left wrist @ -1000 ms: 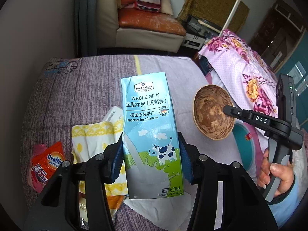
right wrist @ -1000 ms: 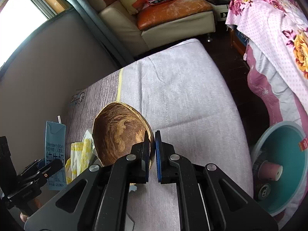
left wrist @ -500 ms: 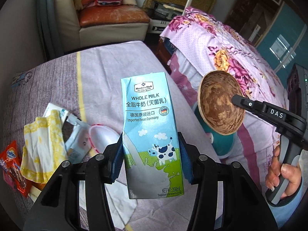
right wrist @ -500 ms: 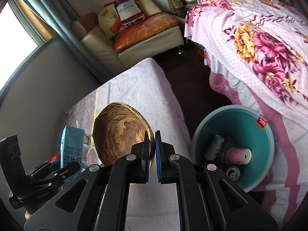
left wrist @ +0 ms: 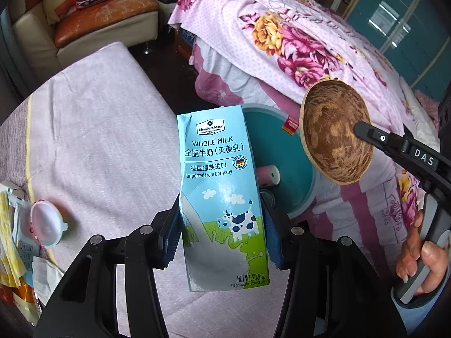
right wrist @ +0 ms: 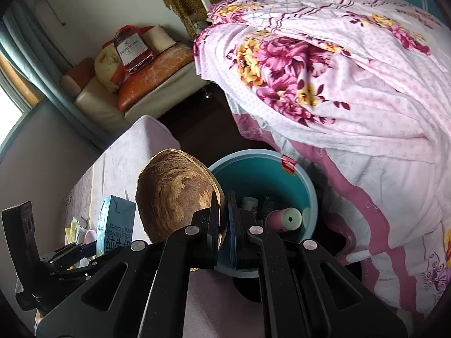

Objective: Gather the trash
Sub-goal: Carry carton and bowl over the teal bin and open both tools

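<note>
The bed (left wrist: 324, 36) with its flowered cover fills the right wrist view from twelve to four o'clock, and its hanging edge drops just beside the bin, so there is little room on that side. The table (left wrist: 93, 129), under a pale cloth, runs from nine to six o'clock in the left wrist view; its near corner ends right at the bin, with dark floor between table and bed at twelve o'clock. The teal bin (right wrist: 282, 169) stands on the floor in that gap and already holds a pink roll (right wrist: 283, 219) and other small items too dim to name. Both loads appear to be on their way to it, so the step in hand looks like the carry to the drop. The right gripper (right wrist: 224, 207) is pinched on the rim of a brown shell bowl (right wrist: 174, 191), which hangs at the bin's nine o'clock edge. The left gripper (left wrist: 222, 233) is clamped on the sides of an upright milk carton (left wrist: 220, 186), in front of the bin. The next move likely calls for bringing each item over the open mouth, clear of the rim, then spreading the fingers. Wrappers (left wrist: 11, 242) and a pink lid (left wrist: 46, 226) wait on the table at eight o'clock.
</note>
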